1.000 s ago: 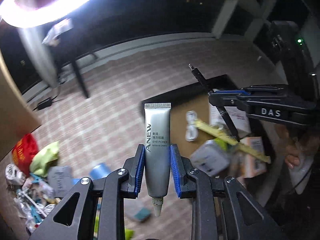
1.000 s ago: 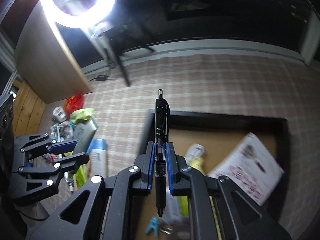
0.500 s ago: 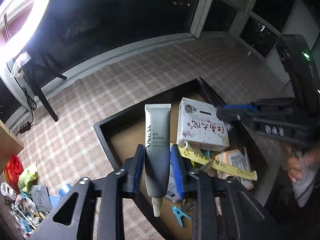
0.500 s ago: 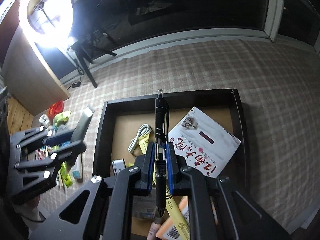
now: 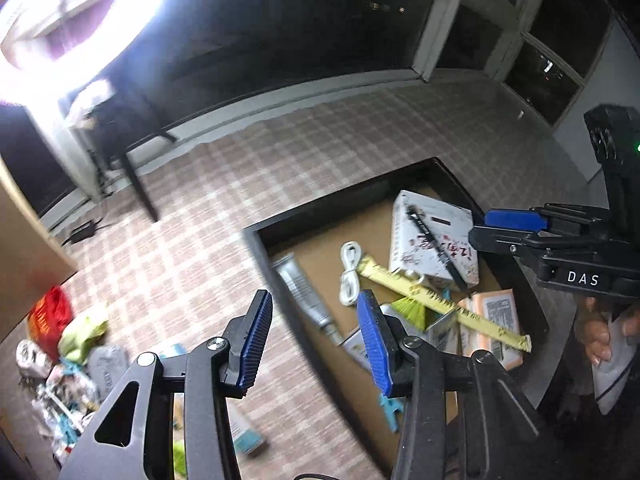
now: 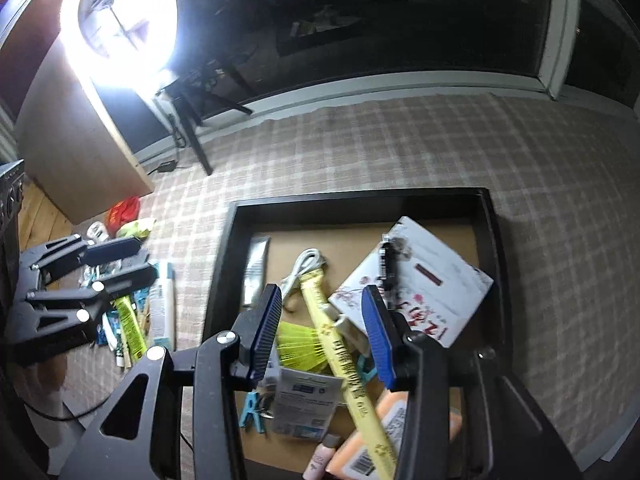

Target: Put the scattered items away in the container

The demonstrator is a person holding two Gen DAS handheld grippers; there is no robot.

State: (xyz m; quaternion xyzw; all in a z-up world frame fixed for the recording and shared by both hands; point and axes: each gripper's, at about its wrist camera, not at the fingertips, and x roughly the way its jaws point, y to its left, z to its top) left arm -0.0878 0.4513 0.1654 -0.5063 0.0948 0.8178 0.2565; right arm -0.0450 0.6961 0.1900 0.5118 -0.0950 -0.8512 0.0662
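Note:
The container is a black tray [image 5: 256, 236] [image 6: 224, 256] with a brown floor. The silver cream tube [image 5: 304, 296] [image 6: 254, 272] lies inside along its left wall. The black pen [image 5: 436, 248] [image 6: 386, 264] lies on a white box [image 5: 432, 236] [image 6: 424, 284] in the tray. My left gripper [image 5: 316, 340] is open and empty above the tray's left edge. My right gripper [image 6: 320, 328] is open and empty above the tray's middle. Each gripper shows in the other's view, the left one [image 6: 116, 260] and the right one [image 5: 516, 224].
The tray also holds a white cable [image 6: 304, 268], a long yellow pack [image 6: 340, 352], an orange box [image 5: 496, 320] and blue clips [image 6: 252, 408]. A heap of loose items [image 5: 72, 344] [image 6: 132, 312] lies on the checked cloth to the left. A ring light [image 6: 120, 20] glares at the back.
Both grippers have opened. The silver tube has dropped from the left one into the tray, and the pen has dropped from the right one onto the white box.

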